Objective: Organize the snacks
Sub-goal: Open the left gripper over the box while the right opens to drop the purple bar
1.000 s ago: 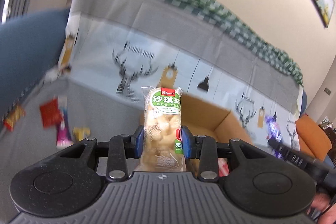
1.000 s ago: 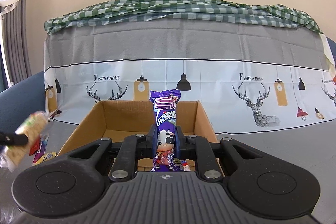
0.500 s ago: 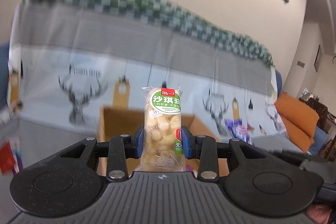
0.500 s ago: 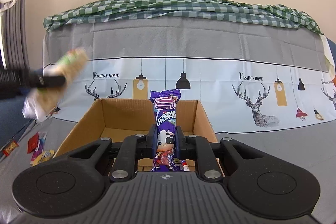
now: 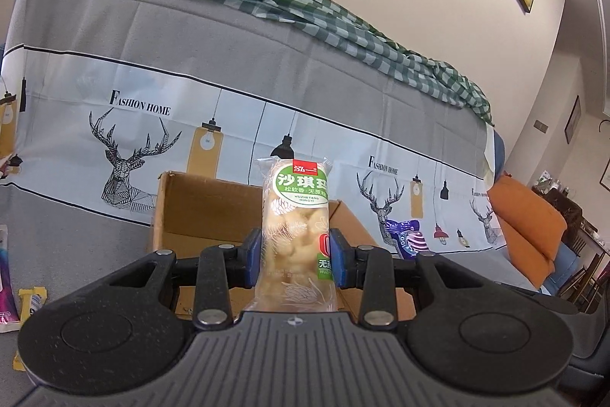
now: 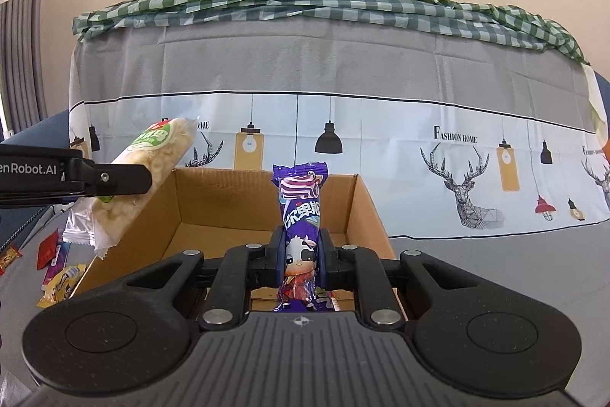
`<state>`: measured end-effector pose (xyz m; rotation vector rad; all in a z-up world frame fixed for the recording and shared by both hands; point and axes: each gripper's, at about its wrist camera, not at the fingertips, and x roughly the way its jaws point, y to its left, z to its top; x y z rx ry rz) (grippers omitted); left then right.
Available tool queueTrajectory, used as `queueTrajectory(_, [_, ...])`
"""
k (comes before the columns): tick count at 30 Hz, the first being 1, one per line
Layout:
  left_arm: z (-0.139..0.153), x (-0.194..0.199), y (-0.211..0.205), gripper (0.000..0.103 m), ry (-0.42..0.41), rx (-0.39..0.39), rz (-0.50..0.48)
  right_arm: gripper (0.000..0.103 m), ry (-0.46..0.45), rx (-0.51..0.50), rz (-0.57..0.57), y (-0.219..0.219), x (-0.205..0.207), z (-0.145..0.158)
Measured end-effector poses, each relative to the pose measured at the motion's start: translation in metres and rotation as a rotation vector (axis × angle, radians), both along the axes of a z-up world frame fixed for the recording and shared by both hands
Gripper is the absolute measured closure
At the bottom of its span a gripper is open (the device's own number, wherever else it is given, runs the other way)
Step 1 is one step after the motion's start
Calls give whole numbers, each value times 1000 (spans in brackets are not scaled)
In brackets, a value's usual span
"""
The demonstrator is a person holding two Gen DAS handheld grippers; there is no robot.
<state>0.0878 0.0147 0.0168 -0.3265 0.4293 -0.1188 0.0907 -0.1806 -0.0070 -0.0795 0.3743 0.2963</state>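
My left gripper [image 5: 295,258] is shut on a clear pack of pale puffed-rice bars with a green label [image 5: 295,216], held upright above the near left corner of an open cardboard box [image 5: 198,212]. In the right wrist view this pack [image 6: 148,174] hangs tilted over the box's left wall [image 6: 126,254]. My right gripper [image 6: 300,260] is shut on a purple candy pack with a cartoon cow [image 6: 301,216], upright over the box's near edge. The purple pack also shows in the left wrist view [image 5: 406,239]. A few wrappers lie on the box floor.
Several loose snacks [image 6: 57,273] lie on the grey surface left of the box, with a yellow one [image 5: 32,298] near the left gripper. A sofa back draped in deer-print cloth [image 6: 343,124] stands behind the box. An orange cushion [image 5: 528,220] is at the right.
My left gripper has swung right and up with the puffed-rice pack, from beside the loose snacks to over the box's left wall. The right gripper has stayed put.
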Motion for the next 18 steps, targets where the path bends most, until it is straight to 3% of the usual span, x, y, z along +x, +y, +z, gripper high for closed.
queueTrajectory(18, [0, -1, 2, 64, 1, -9, 8, 86, -43, 28, -6, -1, -7, 4])
